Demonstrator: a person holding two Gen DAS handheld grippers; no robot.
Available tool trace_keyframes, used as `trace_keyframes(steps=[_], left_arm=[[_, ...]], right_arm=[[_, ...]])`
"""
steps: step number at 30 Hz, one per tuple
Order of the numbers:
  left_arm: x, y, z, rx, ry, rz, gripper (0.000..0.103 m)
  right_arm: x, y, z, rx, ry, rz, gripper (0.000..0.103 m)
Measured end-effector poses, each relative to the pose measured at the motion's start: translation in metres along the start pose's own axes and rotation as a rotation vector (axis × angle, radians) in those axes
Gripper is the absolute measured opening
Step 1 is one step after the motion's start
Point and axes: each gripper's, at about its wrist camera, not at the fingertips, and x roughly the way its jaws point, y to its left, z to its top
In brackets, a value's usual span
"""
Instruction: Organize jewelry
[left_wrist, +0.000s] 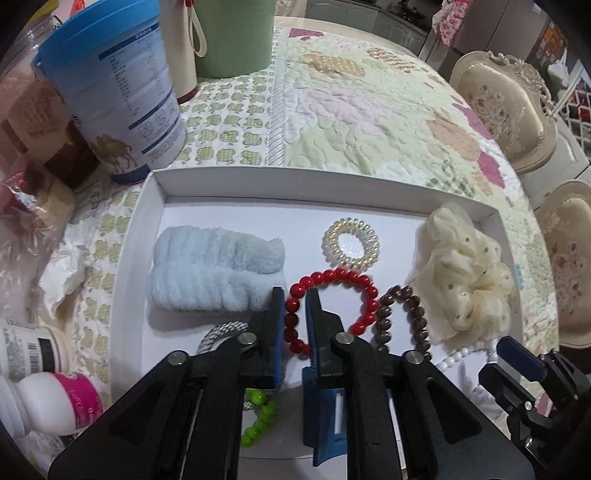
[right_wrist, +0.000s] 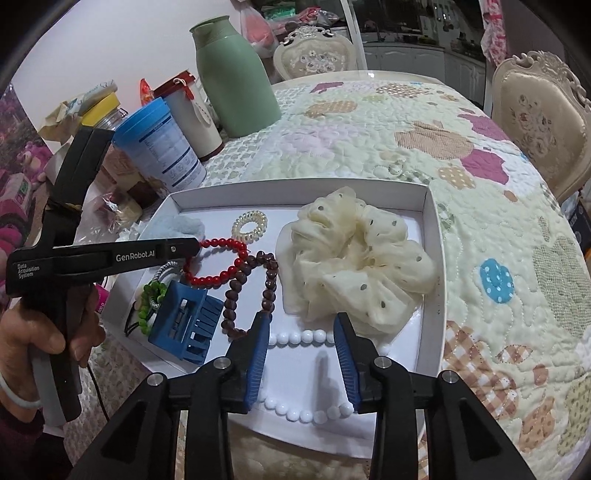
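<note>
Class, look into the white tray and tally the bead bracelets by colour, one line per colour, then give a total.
Red bead bracelet: 1
Brown bead bracelet: 1
White bead bracelet: 1
Green bead bracelet: 1
Total in the white tray: 4

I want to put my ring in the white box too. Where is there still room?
Bare floor shows along the white box's far wall, between the blue fluffy band and the clear coil tie. The near half is crowded: red beads, brown beads, white beads, blue clip.
</note>
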Motion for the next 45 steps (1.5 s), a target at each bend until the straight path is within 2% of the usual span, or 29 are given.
trace_keyframes(steps=[1,2,3,10,23,45], left_arm=[[-0.001,-0.001,-0.002,0.001,-0.003,0.001,0.03],[-0.002,-0.001,-0.003,0.0,-0.005,-0.002,0.042],[-0.004,-0.002,-0.006,-0.001,-0.009,0.0,0.044],[-0.012,-0.007,-0.021,0.015,-0.014,0.026,0.044],[-0.049,-0.014,-0.048,0.007,-0.077,0.04,0.044],[-0.131,-0.018,-0.087,-0.011,-0.25,0.077,0.044]], right_arm=[[0.001,0.001,0.0,0.001,0.002,0.001,0.035],[0.002,0.001,0.0,0.003,0.004,-0.001,0.035],[0.003,0.001,-0.001,0.004,0.007,-0.005,0.035],[0.003,0.007,-0.003,0.005,0.009,-0.044,0.036],[-0.015,0.014,-0.005,0.034,-0.031,-0.088,0.037],[-0.077,0.056,-0.007,0.0,-0.163,-0.138,0.039]])
